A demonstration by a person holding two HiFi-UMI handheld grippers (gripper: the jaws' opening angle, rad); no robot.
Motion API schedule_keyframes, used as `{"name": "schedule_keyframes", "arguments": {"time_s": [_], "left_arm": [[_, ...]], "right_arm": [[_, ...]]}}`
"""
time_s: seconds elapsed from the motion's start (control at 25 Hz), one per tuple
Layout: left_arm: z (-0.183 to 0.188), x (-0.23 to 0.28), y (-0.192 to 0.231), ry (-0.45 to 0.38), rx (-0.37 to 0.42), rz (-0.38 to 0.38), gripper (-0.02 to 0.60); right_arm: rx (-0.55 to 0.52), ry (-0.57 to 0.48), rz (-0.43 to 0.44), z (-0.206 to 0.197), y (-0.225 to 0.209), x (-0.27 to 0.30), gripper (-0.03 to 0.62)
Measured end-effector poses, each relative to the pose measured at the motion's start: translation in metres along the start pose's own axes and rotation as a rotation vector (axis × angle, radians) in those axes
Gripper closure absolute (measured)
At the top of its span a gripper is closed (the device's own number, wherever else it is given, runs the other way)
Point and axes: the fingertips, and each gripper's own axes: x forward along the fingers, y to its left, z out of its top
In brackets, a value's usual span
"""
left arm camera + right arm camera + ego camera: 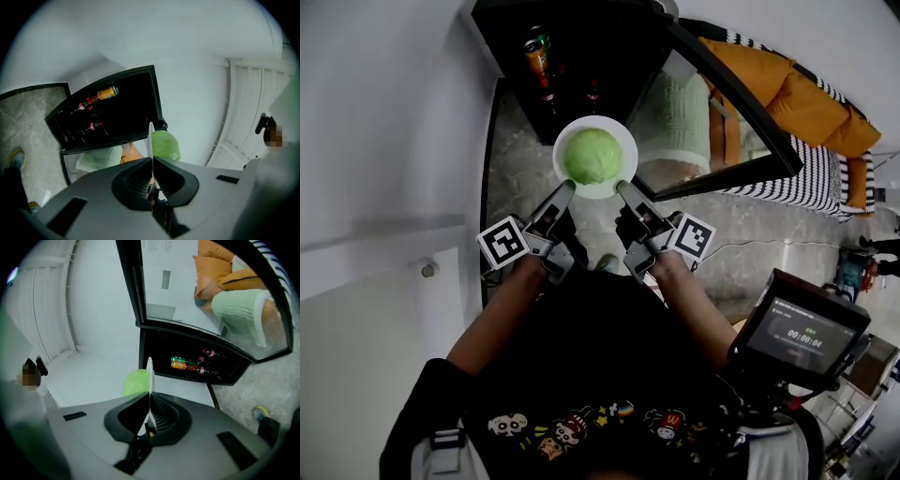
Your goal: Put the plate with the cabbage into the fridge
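A white plate carries a round green cabbage. In the head view it hangs in the air in front of the open dark fridge. My left gripper is shut on the plate's near-left rim, and my right gripper is shut on its near-right rim. In the left gripper view the plate shows edge-on between the jaws with the cabbage to its right. The right gripper view has the plate edge-on too, the cabbage on its left.
The fridge's glass door swings open to the right. Bottles and a can lie on the dark shelves inside. A white wall stands on the left. An orange and striped seat is at the right, a camera monitor near my right arm.
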Motion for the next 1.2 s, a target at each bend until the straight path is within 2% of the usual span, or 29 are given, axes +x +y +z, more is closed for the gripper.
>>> {"name": "schedule_keyframes", "arguments": {"time_s": [1.2], "left_arm": [[-0.0018,0.0048,0.0052,0.046,-0.028,0.016,0.572]], "right_arm": [[0.025,-0.041,-0.043,0.0003,-0.0068,-0.0044,0.580]]}}
